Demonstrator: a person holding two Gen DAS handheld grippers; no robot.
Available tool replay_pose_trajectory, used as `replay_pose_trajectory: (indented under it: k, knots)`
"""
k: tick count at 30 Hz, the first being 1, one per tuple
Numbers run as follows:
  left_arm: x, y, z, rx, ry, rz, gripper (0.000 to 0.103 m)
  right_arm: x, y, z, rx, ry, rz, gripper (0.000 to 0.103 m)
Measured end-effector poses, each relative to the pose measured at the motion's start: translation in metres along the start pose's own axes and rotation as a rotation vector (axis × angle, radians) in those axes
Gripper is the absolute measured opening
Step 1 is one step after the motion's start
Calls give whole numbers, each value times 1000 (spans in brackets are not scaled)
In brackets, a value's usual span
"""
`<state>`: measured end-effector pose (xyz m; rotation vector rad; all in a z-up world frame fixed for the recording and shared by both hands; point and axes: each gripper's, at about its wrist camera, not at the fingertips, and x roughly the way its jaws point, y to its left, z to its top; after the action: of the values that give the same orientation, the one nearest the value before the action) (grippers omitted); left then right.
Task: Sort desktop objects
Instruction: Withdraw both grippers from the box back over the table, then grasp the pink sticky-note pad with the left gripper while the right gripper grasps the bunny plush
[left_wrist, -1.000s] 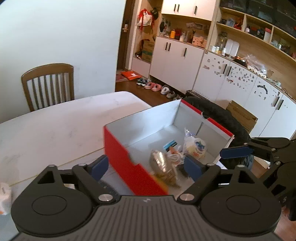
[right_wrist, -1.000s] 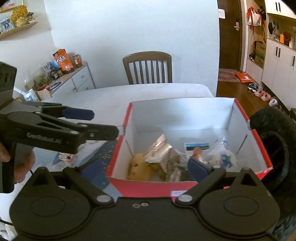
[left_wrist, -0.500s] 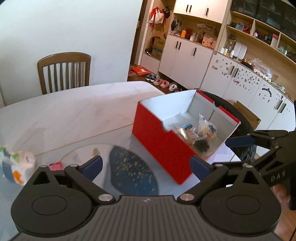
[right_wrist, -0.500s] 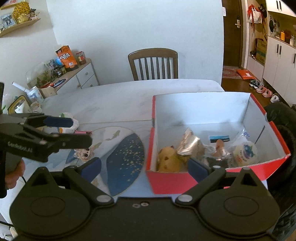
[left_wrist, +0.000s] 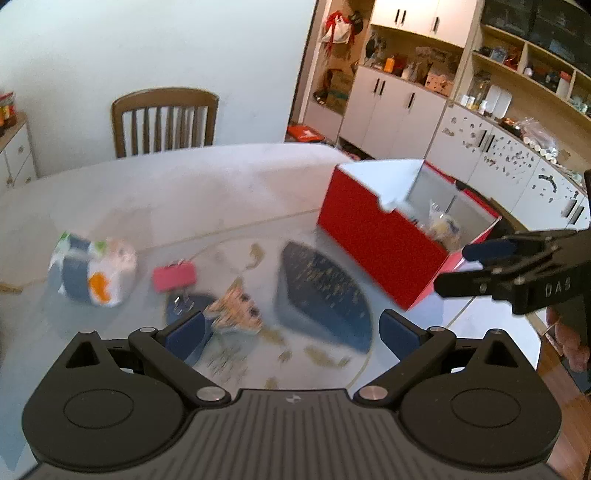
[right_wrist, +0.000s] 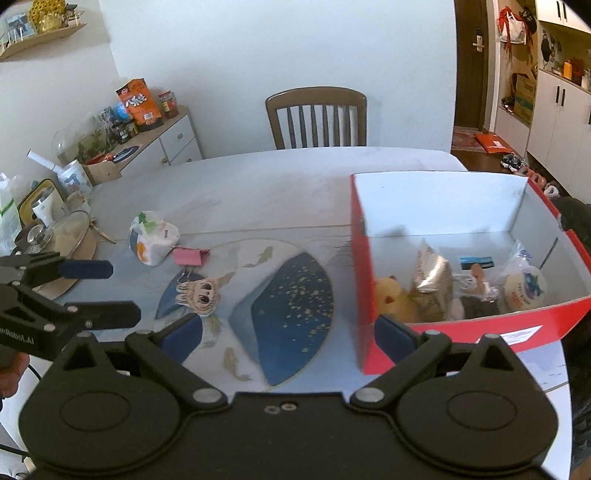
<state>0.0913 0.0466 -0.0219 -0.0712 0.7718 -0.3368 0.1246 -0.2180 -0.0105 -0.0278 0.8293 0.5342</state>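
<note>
A red box (right_wrist: 461, 332) with white inside stands at the table's right; it holds a yellow plush, a foil bag (right_wrist: 432, 273) and several small packets. It also shows in the left wrist view (left_wrist: 373, 236). On the table lie a tissue pack (right_wrist: 151, 236), a pink clip (right_wrist: 190, 256) and a cartoon-face charm (right_wrist: 197, 291). My left gripper (left_wrist: 291, 328) is open and empty above the charm (left_wrist: 236, 310). My right gripper (right_wrist: 288, 328) is open and empty, near the box's left front corner.
A round placemat with a blue pattern (right_wrist: 291, 306) lies under both grippers. A wooden chair (right_wrist: 317, 114) stands at the far table edge. A glass lid (right_wrist: 70, 232) and cups sit at the left edge. A sideboard (right_wrist: 147, 136) with snacks is behind.
Both grippers have pulled back and left from the box. The left gripper has swung from over the box to over the placemat and charm. Both stay open.
</note>
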Motion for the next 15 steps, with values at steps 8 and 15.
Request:
replay_pose_trajectory:
  k: [8,15]
  knots:
    - [1,30,-29,4,30,38,101,19,25,0,-19,24,-4,99]
    - [10,39,-45,60,58,48,101,45,45,5,-43,44,-5,99]
